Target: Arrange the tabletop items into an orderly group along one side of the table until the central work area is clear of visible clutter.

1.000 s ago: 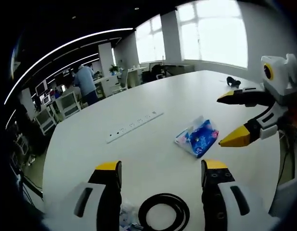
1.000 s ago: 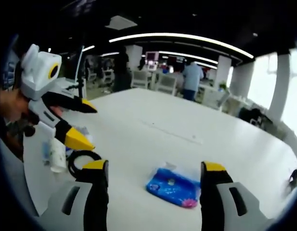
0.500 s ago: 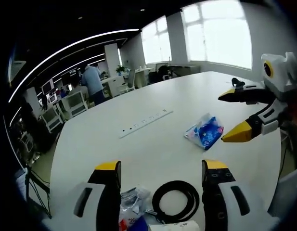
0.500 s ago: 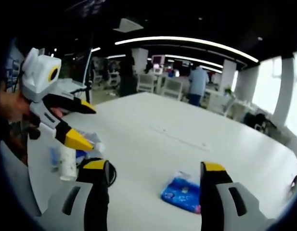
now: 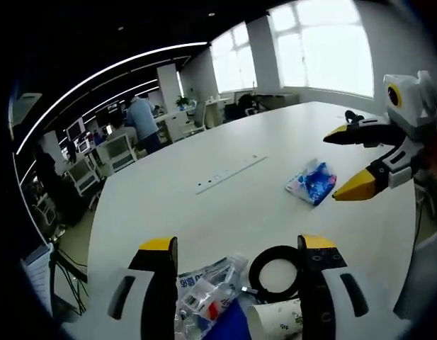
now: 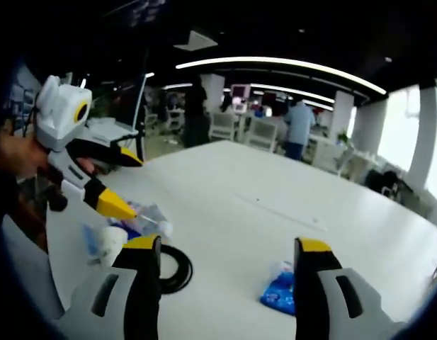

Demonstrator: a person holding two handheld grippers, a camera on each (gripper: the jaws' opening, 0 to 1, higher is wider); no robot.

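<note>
In the left gripper view my left gripper (image 5: 236, 244) stands open above a cluster near the table edge: a clear plastic bag of small items (image 5: 204, 294), a black cable coil (image 5: 276, 271) and a paper cup (image 5: 275, 322) on its side. A blue tissue pack (image 5: 312, 182) lies farther out, just left of my right gripper (image 5: 349, 163), which hangs open above the table. In the right gripper view my right gripper (image 6: 225, 244) is open with nothing between its jaws; the tissue pack (image 6: 280, 292) lies below, with the coil (image 6: 174, 269), cup (image 6: 110, 241) and left gripper (image 6: 122, 183) at left.
A white power strip (image 5: 229, 173) lies flat across the middle of the white table (image 5: 168, 205). A small black object (image 5: 354, 117) sits near the far right edge. Office desks, chairs and people stand beyond the table.
Both views have pulled back and shifted. The bag, coil and cup now show more fully under my left gripper; the tissue pack sits farther right in the right gripper view. Both grippers stay open.
</note>
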